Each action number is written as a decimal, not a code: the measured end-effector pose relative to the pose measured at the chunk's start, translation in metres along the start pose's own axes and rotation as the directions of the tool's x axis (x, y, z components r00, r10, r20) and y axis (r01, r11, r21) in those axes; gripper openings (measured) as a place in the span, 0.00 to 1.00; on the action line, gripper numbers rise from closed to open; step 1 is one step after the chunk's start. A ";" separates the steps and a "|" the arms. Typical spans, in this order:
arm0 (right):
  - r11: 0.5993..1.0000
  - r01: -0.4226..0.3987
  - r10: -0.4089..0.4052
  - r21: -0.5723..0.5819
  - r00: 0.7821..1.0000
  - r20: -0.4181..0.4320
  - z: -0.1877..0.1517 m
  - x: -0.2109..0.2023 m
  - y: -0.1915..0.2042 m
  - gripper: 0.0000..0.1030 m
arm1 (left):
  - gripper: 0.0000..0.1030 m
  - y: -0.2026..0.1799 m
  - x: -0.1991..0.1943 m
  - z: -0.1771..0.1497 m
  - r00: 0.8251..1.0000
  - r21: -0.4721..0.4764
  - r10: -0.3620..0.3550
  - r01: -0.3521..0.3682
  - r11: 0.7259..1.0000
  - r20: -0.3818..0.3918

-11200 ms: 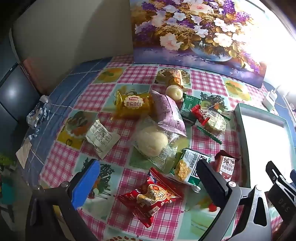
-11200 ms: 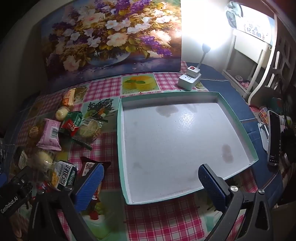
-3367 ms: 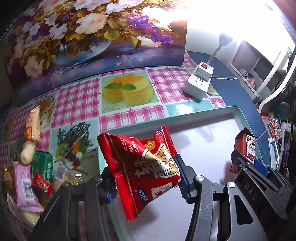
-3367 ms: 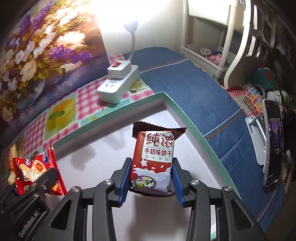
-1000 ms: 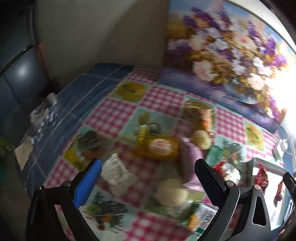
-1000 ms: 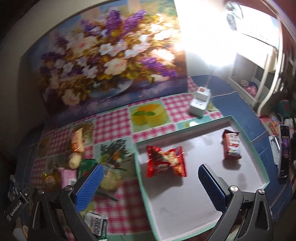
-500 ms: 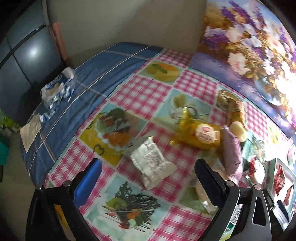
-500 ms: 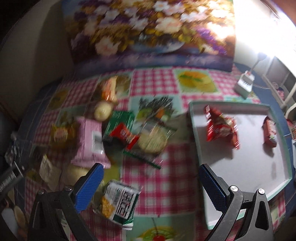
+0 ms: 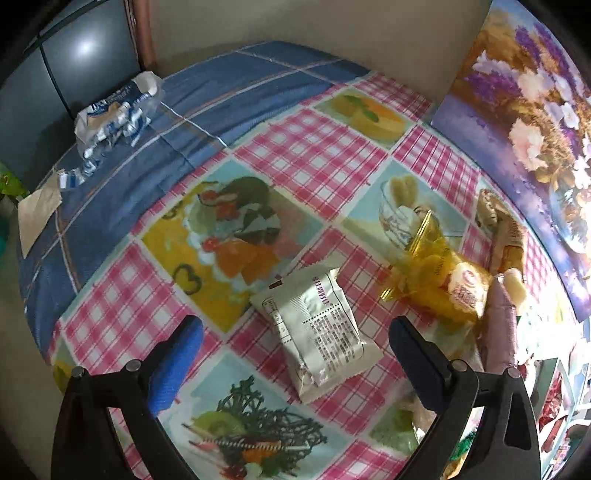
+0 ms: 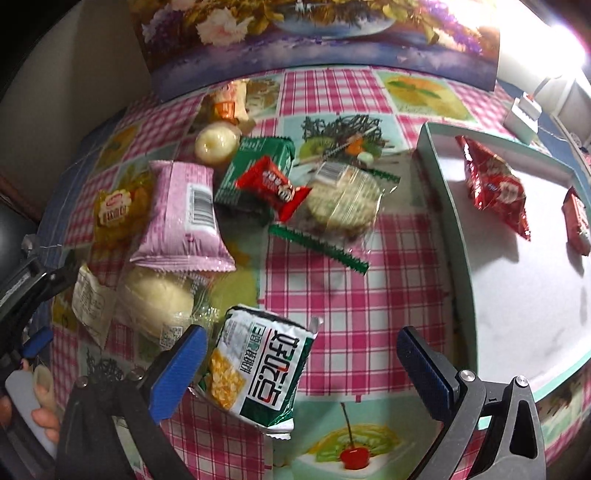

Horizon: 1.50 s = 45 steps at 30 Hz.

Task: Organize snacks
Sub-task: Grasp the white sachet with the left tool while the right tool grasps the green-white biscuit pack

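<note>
My left gripper [image 9: 295, 345] is open and empty, just above a white foil snack packet [image 9: 318, 329] that lies between its fingers. My right gripper [image 10: 301, 356] is open and empty over a green-and-white cracker pack [image 10: 258, 373] near its left finger. The teal tray [image 10: 448, 236] at the right holds a red snack bag [image 10: 495, 188] and a dark red milk-biscuit packet [image 10: 577, 221]. Loose snacks lie left of the tray: a pink pack [image 10: 186, 218], a yellow bread pack [image 9: 443, 284], a green pack [image 10: 264, 162], a clear-wrapped cake [image 10: 343, 203].
The flower painting [image 10: 317, 33] stands along the back. A white power strip [image 10: 522, 112] sits behind the tray. Crumpled blue-and-white wrappers [image 9: 110, 118] lie on the blue cloth at the far left, near the table edge.
Both grippers let go of the red bag and biscuit packet in the tray and swung left to the snack pile. In the last half second each came lower over its packet.
</note>
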State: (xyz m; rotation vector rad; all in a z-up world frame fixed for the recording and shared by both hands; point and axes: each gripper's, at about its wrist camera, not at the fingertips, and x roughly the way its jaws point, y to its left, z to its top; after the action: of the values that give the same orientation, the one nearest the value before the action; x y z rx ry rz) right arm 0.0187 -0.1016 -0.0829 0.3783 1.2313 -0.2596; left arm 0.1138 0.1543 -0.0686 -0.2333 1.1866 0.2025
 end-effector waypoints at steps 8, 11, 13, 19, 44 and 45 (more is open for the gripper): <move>0.999 0.016 -0.018 -0.040 0.999 -0.034 -0.007 0.013 0.012 1.00 | 0.97 -0.006 0.026 0.000 0.999 0.038 0.044 -0.043 0.998 -0.017; 0.998 0.020 -0.023 -0.066 0.999 -0.049 -0.012 0.020 0.020 1.00 | 0.97 -0.010 0.031 0.000 0.999 0.060 0.044 -0.043 0.997 -0.021; 0.997 0.026 -0.030 -0.075 0.998 -0.053 -0.013 0.025 0.027 1.00 | 0.97 -0.013 0.032 -0.002 0.998 0.080 0.061 -0.059 0.995 -0.019; 0.995 0.054 -0.056 -0.089 0.998 -0.027 -0.012 0.022 0.029 0.86 | 0.70 -0.019 0.033 -0.003 0.997 0.101 0.070 -0.067 0.993 -0.019; 0.999 0.021 -0.019 -0.040 0.998 0.054 -0.002 -0.017 0.000 0.51 | 0.54 -0.018 -0.024 0.002 0.996 0.125 0.027 -0.037 0.991 0.086; 0.999 0.018 -0.016 -0.033 0.998 0.061 -0.001 -0.020 -0.003 0.51 | 0.54 -0.018 -0.029 0.003 0.995 0.127 0.024 -0.035 0.991 0.094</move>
State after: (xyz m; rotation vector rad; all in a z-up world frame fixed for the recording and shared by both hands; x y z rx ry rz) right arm 0.0106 -0.1041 -0.0642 0.3290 1.1783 -0.2626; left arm 0.1109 0.1367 -0.0393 -0.0927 1.1072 0.1604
